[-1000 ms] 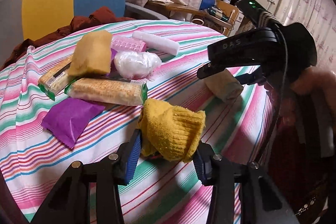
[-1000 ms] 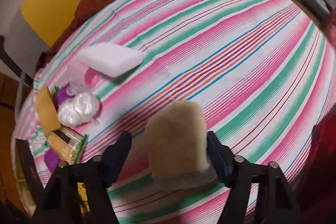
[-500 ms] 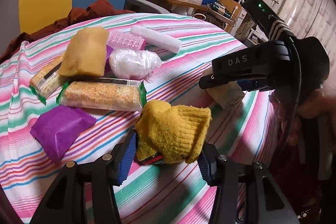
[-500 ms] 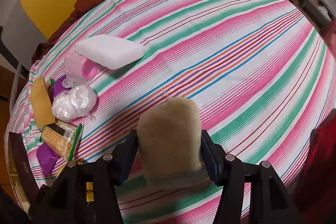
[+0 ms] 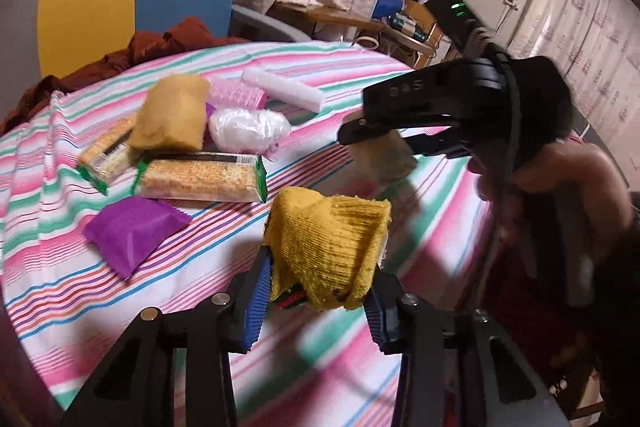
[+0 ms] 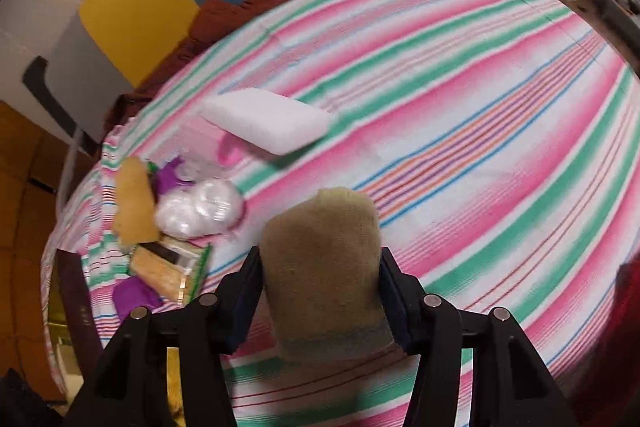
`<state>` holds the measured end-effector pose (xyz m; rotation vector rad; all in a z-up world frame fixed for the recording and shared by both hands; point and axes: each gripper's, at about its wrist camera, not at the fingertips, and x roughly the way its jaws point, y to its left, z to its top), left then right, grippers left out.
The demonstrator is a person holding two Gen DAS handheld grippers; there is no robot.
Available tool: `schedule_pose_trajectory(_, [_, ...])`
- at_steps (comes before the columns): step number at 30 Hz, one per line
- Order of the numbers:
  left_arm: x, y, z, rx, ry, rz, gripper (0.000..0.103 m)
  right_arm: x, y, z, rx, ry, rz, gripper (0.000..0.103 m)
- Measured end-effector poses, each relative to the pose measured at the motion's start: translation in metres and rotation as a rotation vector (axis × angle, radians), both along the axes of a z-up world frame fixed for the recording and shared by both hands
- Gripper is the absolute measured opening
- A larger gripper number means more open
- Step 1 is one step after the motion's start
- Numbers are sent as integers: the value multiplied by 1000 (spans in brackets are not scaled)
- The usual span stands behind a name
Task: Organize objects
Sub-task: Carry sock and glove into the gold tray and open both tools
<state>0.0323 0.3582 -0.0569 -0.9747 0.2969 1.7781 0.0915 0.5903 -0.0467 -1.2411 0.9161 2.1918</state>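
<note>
Left tool (image 5: 316,287) clamps a mustard knit sock (image 5: 328,247) above the striped counter (image 5: 200,247). Right tool (image 6: 320,291) clamps a beige sock (image 6: 324,267); only the left view shows the hand (image 5: 560,183) holding it.

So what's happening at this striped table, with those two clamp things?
A person is sorting things with a handheld tool in each hand. The left tool grips a mustard yellow sock; the right tool grips a beige sock, both lifted off the tablecloth. Snack packets, a purple pouch and a white block lie nearby.
</note>
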Motion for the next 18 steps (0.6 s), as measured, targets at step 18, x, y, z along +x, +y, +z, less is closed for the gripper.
schedule_pose_trajectory(18, [-56,-183,69,110,74,435,42,-39,-51,34,156,99,212,56])
